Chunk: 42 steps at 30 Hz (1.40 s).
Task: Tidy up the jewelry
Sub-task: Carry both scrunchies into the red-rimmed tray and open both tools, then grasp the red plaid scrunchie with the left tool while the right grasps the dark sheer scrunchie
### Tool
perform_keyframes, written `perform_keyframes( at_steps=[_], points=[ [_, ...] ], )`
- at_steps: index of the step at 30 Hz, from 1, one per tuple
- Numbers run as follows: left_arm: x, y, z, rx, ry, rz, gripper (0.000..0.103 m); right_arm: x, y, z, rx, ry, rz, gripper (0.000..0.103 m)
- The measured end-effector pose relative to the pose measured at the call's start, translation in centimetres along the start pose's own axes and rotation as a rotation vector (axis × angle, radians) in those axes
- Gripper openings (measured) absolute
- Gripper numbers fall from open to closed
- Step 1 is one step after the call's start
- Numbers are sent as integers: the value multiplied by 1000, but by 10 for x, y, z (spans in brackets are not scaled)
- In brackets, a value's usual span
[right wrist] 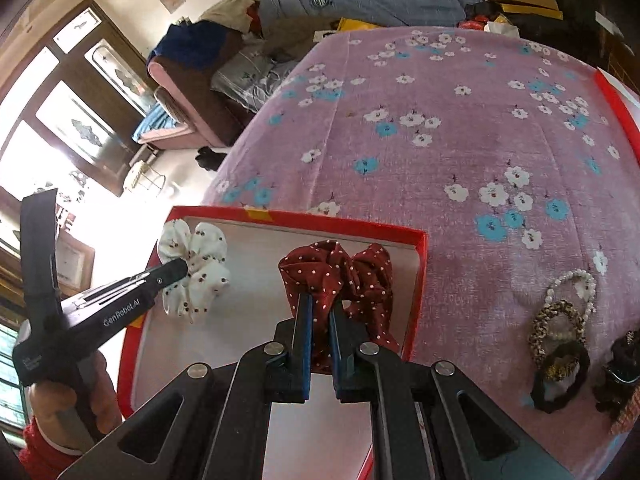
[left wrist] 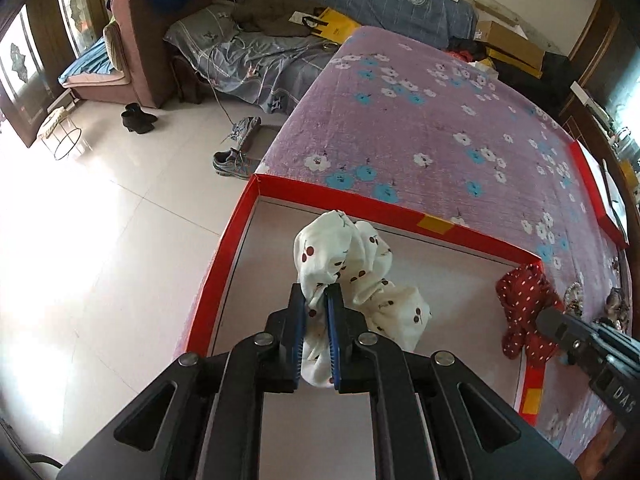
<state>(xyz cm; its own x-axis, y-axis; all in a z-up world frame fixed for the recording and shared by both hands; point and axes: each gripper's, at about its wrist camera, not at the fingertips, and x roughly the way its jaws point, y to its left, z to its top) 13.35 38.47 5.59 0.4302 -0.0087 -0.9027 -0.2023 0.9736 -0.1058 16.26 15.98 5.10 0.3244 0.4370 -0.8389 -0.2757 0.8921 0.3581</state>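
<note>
Left claw [left wrist: 318,292] is clamped down tight, its blue ribbed pads pinching a fold of the white scrunchie [left wrist: 352,276], a puffy, crumpled cotton ring printed with little red cherries. It hangs bunched at centre frame over the pale smooth floor of the red box [left wrist: 224,248], a shallow cardboard tray with thin glossy walls. Over in the right wrist view, the right claw [right wrist: 320,306] is likewise squeezed shut on the dark red scrunchie [right wrist: 356,264], soft gathered fabric dotted with tiny white spots, sitting low centre against the box's right-hand wall. A hand [right wrist: 72,396] grips the left tool at lower left, a red sleeve cuff just below it. Off to the lower right of that view, a small cluster of hair ties [right wrist: 560,344] lies on the cloth: a white beaded loop, a leopard-pattern braided ring, a black band. Beyond the box spreads the tabletop [left wrist: 420,120], draped in a coarse pinkish-purple cloth scattered with white and blue blossoms. Farther back, upper left, glossy pale floor tiles, a pair of grey sneakers [left wrist: 234,160], and a sofa under rumpled blue sheets.
</note>
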Motion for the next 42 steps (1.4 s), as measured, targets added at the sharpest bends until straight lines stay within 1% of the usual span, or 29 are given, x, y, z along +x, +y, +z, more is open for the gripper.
perform_keyframes(
  at_steps=[1, 3, 4, 5, 6, 7, 8, 9, 11, 13, 16, 19, 22, 26, 30, 33, 36, 39, 42],
  points=[
    [0, 0, 0, -4, -2, -3, 12, 3, 0, 0, -4, 5, -6, 11],
    [-2, 1, -1, -12, -3, -17, 22, 5, 1, 0, -6, 6, -12, 13],
    [-3, 1, -1, -14, -6, -21, 24, 5, 1, 0, -8, 5, -11, 14],
    [-6, 1, -2, -15, -9, -23, 26, 4, 2, 0, -10, 4, -8, 21],
    [-10, 0, -3, -13, -14, -23, 29, 2, 2, 0, -15, 0, -8, 32],
    [-14, 0, -4, -14, -20, -22, 31, -1, 3, -1, -18, -6, -6, 38],
    [-18, -1, -5, -15, -27, -19, 36, -4, 4, 0, -21, -15, -4, 47],
    [-26, -1, -7, -19, -42, -15, 41, -6, 4, 0, -23, -24, -3, 49],
    [-36, -2, -9, -24, -60, -3, 44, -13, 5, -1, -28, -37, 4, 49],
    [-51, -4, -14, -29, -80, 24, 45, -21, 5, -3, -31, -43, 19, 49],
    [-69, -8, -22, -37, -108, 48, 49, -34, 3, -11, -33, -53, 43, 49],
    [-90, -17, -36, -38, -136, 74, 49, -49, -3, -23, -35, -56, 68, 49],
    [-105, -28, -50, -46, -149, 74, 50, -70, -15, -43, -31, -60, 87, 49],
    [-119, -55, -73, -53, -145, 36, 50, -101, -44, -74, -5, -69, 93, 49],
    [-125, -98, -95, -27, -137, -28, 50, -139, -87, -111, 40, -82, 68, 49],
    [-121, -135, -108, 16, -121, -63, 50, -166, -128, -139, 99, -95, 23, 49],
    [-113, -174, -121, 66, -96, -104, 50, -189, -172, -159, 161, -104, -49, 49],
    [-102, -215, -133, 122, -70, -149, 50, -204, -206, -170, 214, -117, -95, 49],
    [-88, -254, -139, 183, -48, -181, 50, -213, -225, -175, 237, -132, -131, 49]
  ],
)
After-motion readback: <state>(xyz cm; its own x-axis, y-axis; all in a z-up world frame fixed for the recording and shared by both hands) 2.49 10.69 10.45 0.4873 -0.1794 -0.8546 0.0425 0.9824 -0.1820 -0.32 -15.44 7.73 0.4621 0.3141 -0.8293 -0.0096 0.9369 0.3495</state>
